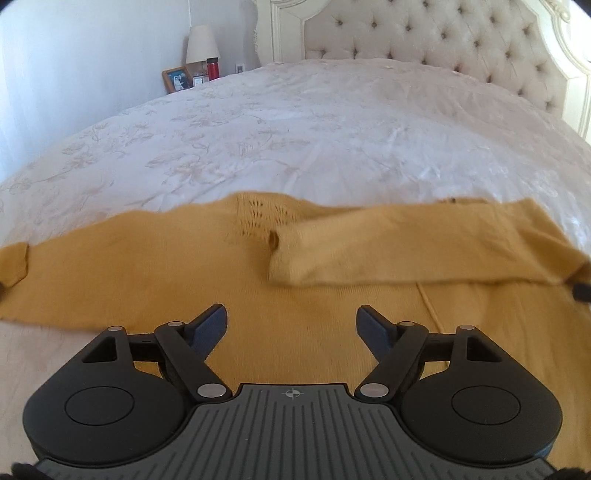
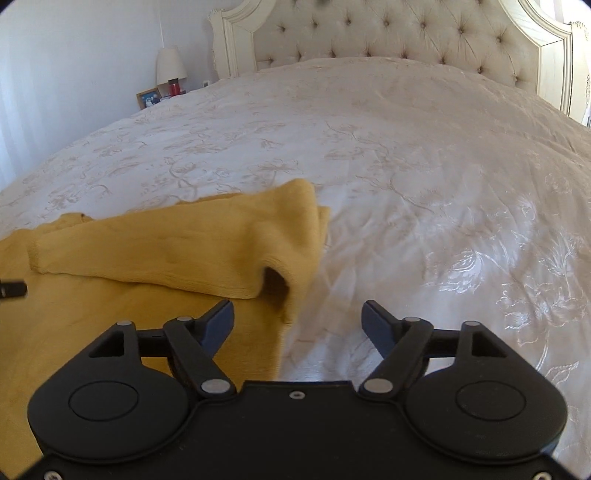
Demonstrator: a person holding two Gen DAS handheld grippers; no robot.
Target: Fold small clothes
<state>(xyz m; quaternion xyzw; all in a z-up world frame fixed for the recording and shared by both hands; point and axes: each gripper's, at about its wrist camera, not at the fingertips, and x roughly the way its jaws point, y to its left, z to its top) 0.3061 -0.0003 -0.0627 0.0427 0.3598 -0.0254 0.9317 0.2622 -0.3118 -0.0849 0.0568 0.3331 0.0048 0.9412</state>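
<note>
Left-wrist view is filled first by the bed (image 1: 332, 122), its pale flowered cover running up to a tufted headboard (image 1: 424, 33), and near the lower edge of that cover the mustard sweater (image 1: 147, 280) is spread flat. 1 sleeve (image 1: 406, 251) is seen folded inward across the body, its cuff lying close to the openwork at the neckline, while the other sleeve (image 1: 14, 258) is stretched out toward the left edge of the picture, unfolded. The step in hand is judged to be the folding-in of the sleeves, with 1 of 2 done. In the right-wrist view the folded sleeve (image 2: 166, 251) is seen lying just ahead of the right gripper (image 2: 297, 319), whose jaws stand wide apart with nothing between them; only bedcover and the sweater's edge are beneath. The left gripper (image 1: 290, 325) is likewise held wide apart and empty above the sweater's body. For the next move, the outstretched sleeve would need to be pinched near its cuff and carried across the body.
</note>
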